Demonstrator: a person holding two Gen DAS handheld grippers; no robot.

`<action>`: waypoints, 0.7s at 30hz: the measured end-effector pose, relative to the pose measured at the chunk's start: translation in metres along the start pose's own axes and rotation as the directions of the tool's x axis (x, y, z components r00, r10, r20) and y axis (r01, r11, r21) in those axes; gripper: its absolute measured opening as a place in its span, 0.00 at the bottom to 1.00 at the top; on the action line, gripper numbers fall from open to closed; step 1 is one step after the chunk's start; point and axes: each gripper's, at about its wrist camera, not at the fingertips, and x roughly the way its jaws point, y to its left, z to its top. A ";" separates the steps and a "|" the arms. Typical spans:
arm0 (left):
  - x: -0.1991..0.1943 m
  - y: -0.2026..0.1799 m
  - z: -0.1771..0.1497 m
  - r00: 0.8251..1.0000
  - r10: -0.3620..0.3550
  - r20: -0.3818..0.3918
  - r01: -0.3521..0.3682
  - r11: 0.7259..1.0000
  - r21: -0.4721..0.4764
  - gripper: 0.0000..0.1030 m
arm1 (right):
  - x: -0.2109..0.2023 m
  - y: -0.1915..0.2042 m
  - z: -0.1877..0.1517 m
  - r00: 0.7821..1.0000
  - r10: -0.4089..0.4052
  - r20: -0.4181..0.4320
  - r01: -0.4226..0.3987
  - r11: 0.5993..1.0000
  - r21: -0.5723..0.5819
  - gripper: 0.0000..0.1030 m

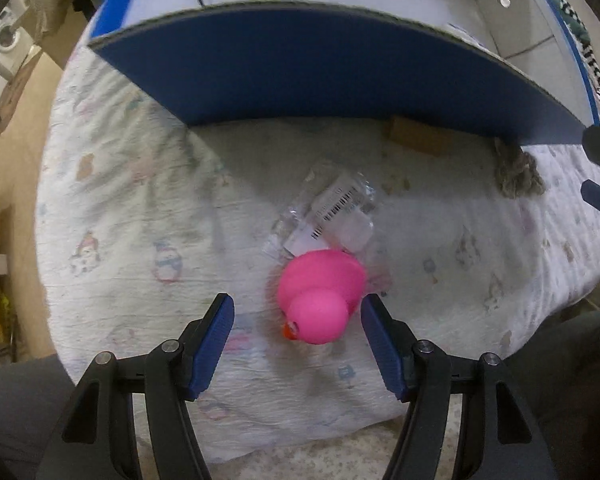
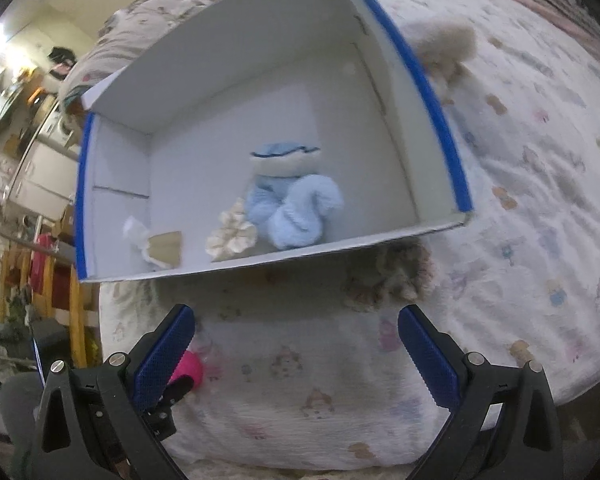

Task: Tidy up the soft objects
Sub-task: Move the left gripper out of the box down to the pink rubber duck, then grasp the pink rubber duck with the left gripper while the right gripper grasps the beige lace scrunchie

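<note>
Ahead of our left gripper [image 1: 297, 334], jaws apart, we list one pink rubber duck [image 1: 320, 300] lying between the fingers on the printed quilt [image 1: 120, 208], touching neither pad that we can tell. Just beyond it: one clear plastic packet [image 1: 332, 212] with a barcode label. Past that, the blue-sided box [image 1: 320, 64], with a brown crocheted item [image 1: 516, 176] by its near wall.

From the right wrist, we record our right gripper [image 2: 296, 340] spread wide, holding nothing. Box [image 2: 440, 120] contents (white interior): one light-blue plush toy [image 2: 292, 200], one cream scrunchie [image 2: 232, 236] touching it, one tan card with white fabric [image 2: 160, 246] well apart.
</note>
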 end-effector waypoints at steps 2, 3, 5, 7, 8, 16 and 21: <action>0.002 -0.005 0.000 1.000 0.023 0.005 -0.023 0.999 0.025 0.56 | 0.002 -0.009 0.001 1.000 -0.007 -0.009 0.007 0.999 0.032 1.00; 0.003 -0.007 0.001 1.000 0.026 0.003 -0.026 0.999 0.032 0.53 | 0.003 -0.015 0.002 1.000 -0.006 -0.020 0.007 0.998 0.058 1.00; 0.007 -0.012 0.001 1.000 -0.001 -0.011 0.001 0.999 0.037 0.37 | 0.005 -0.026 0.003 0.999 0.015 -0.030 -0.011 0.995 0.102 1.00; 0.007 -0.014 0.002 1.000 0.000 -0.010 0.000 0.999 0.039 0.33 | 0.006 -0.034 0.003 0.999 0.004 -0.034 0.001 0.992 0.129 1.00; 0.005 -0.014 0.002 1.000 0.003 -0.004 -0.003 0.999 0.043 0.33 | 0.007 -0.038 0.004 0.999 -0.004 -0.035 0.009 0.990 0.141 1.00; -0.034 0.007 0.005 0.995 -0.045 0.085 0.047 0.999 -0.020 0.32 | 0.033 -0.059 0.013 0.984 -0.152 -0.092 0.164 0.976 0.146 1.00; -0.055 0.041 0.011 0.987 -0.022 0.160 0.043 0.991 -0.128 0.32 | 0.045 -0.052 0.025 0.978 -0.192 -0.082 0.199 0.976 0.093 0.97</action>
